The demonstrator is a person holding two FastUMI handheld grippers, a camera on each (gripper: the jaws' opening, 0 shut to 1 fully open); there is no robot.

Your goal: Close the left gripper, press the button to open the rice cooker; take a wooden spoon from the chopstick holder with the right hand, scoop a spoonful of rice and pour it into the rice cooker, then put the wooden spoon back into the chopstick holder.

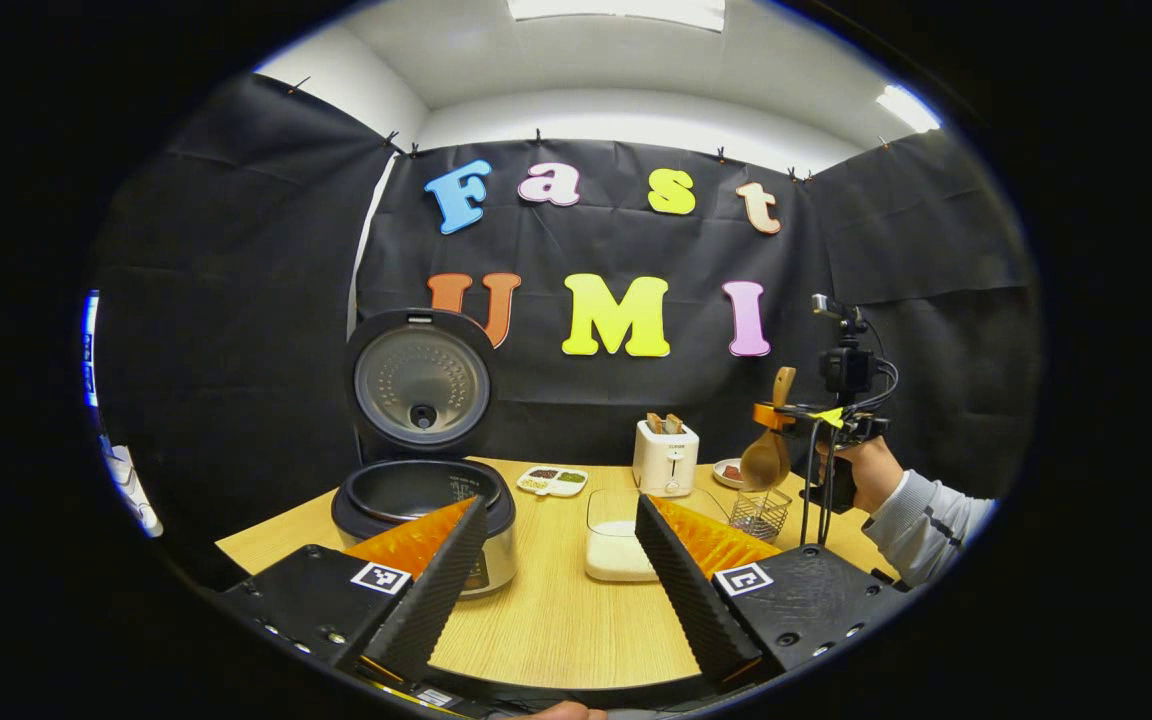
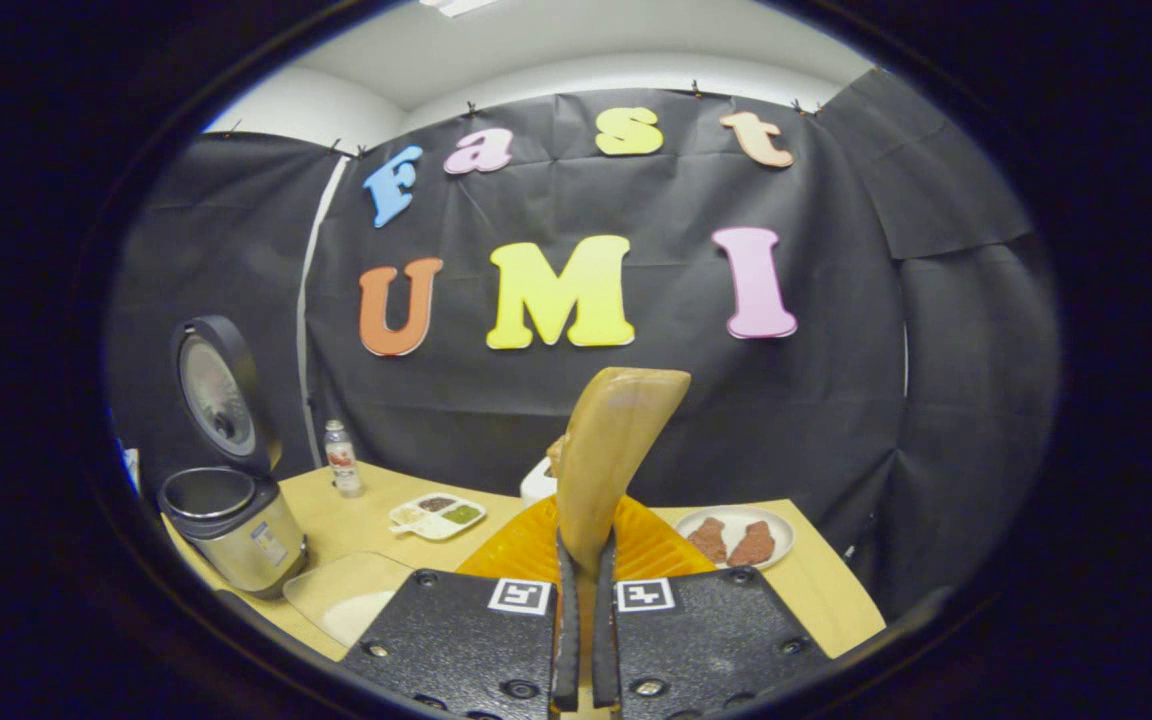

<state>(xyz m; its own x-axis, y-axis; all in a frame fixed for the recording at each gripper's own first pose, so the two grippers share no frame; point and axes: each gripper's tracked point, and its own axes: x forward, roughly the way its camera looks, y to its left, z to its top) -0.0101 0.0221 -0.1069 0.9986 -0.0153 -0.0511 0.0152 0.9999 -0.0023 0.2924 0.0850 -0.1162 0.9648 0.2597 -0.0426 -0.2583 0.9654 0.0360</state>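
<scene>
One round silver-and-black rice cooker stands on the light wooden surface, its single lid swung upright and the dark inner pot bare. Right of the cooker sits one clear rectangular container of white rice, and right of that one small wire-mesh chopstick holder. One wooden spoon hangs bowl-down just above the holder, clamped in the right hand-held gripper; in the right gripper view its handle rises between the two fingers, which are clenched on it. The left hand-held gripper is released, its two fingers spread wide apart in front of the cooker.

Behind the rice container stand one white toaster with two slices showing and one white divided dish. One plate with two brown pieces lies far right of the cooker; one small bottle stands just behind it. The rice container is cut off at the right gripper view's lower edge. The person's sleeve is cut off too.
</scene>
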